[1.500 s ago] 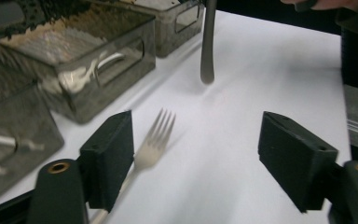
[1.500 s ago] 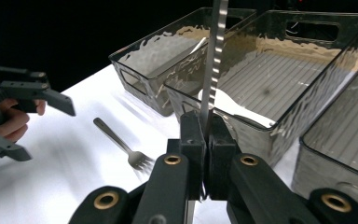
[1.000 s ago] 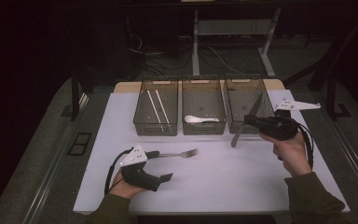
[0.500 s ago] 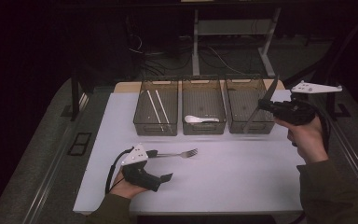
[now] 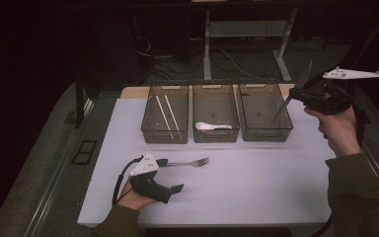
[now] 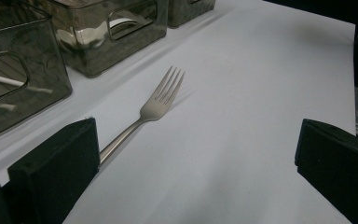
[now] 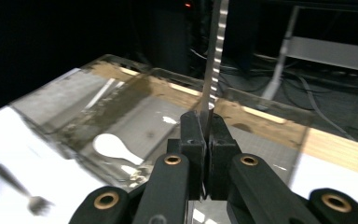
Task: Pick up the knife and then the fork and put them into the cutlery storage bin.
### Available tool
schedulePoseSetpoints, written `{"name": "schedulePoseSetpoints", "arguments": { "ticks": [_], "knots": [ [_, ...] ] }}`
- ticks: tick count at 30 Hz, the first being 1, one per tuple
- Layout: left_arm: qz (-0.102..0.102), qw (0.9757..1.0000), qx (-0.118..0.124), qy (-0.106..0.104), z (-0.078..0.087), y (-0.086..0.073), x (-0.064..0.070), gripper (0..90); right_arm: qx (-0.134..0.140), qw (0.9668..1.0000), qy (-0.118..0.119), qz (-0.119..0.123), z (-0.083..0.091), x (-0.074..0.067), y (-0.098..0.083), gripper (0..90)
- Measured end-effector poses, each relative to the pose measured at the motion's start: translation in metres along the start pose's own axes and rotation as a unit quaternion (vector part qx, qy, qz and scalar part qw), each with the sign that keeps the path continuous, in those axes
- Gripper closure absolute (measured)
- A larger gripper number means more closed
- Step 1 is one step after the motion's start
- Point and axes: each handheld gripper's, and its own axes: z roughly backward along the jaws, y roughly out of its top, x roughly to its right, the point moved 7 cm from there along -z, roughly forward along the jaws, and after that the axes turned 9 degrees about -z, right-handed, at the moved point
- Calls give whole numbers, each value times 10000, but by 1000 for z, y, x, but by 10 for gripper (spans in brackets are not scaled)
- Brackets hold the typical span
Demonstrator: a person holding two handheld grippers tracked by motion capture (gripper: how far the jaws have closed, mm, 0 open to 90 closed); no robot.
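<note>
White spoon (image 5: 212,127) in middle bin (image 5: 215,136), sticks (image 5: 165,114) in left bin (image 5: 165,137)

The near half of the white mat (image 5: 256,182) lies open from the fork (image 5: 190,162) across to the right edge, so a hand could sweep through there unhindered. Along the far side three bins (image 5: 216,117) stand in a close row with hardly any gap between them, walling off the back of the table. Their tops are open, with chopsticks (image 5: 165,116) in the left one and a white spoon (image 5: 211,127) in the middle one.
</note>
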Motion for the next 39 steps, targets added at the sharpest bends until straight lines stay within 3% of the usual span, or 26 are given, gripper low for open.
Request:
{"name": "schedulePoseSetpoints", "arguments": {
  "ticks": [7, 12, 18, 28, 33, 39],
  "knots": [
    [5, 10000, 25, 9, 0, 0, 0, 0, -190, 9990, -393, 55, -12, 21, 3, 877],
    [-3, 10000, 24, 4, 1, 1, 1, 0, -499, 9971, -583, -8, -27, 35, -5, 877],
    [-4, 10000, 20, -7, 1, 1, 1, 0, -997, 9917, -809, -11, -43, 47, -20, 877],
    [0, 10000, 11, -35, 0, 1, 2, 0, -1677, 9817, -903, 19, -67, 59, -48, 877],
    [-8, 10000, 6, -47, -1, 0, 2, 0, -1728, 9808, -894, 96, -76, 56, -49, 877],
    [-3, 10000, 3, -58, -1, 1, 2, 0, -1662, 9820, -873, 201, -100, 53, -49, 876]
  ]
}}
